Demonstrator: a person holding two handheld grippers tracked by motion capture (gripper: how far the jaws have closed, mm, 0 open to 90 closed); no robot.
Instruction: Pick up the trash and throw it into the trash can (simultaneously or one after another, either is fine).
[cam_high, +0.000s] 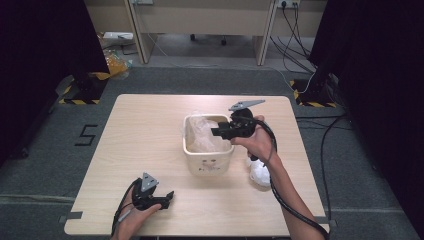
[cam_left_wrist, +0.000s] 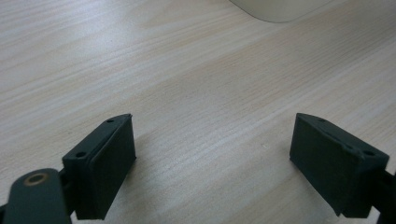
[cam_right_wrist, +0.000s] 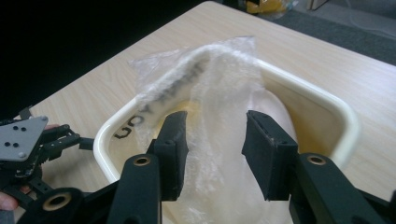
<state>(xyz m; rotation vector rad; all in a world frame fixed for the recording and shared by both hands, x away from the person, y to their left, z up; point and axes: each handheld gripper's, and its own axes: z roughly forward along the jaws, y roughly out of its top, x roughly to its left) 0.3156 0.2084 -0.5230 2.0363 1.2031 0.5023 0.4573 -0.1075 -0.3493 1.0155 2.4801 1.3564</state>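
Right gripper view: right hand-held gripper (cam_right_wrist: 212, 154) jaws partly apart over the bin (cam_right_wrist: 343, 123), with the crinkled clear plastic bag (cam_right_wrist: 210, 88) showing in the gap between them; pads not pressing on it, so nothing gripped. Bag sits inside the bin, its top edge sticking up above the rim on the bin's far side, black lettering on the part lying against the bin's left wall. High view: right hand-held gripper (cam_high: 216, 131) points level across the bin's opening from the bin's right side, hand (cam_high: 257, 141) wrapped round its body, grey three-cornered plate on top, cable trailing back along the forearm. Bin (cam_high: 209, 164) is cream, squarish, near the middle of the worktop (cam_high: 145, 130), a small face print on its near wall. White crumpled thing (cam_high: 260, 175) lies on the worktop just right of the bin, partly under the right forearm; cannot tell what it is. Left hand-held gripper (cam_high: 170, 196) rests low on the worktop, well apart from the bin, towards the near-left of it. Left gripper view: left hand-held gripper (cam_left_wrist: 212, 154) jaws spread wide, bare wood between them, bin's base corner (cam_left_wrist: 280, 11) at the top edge.
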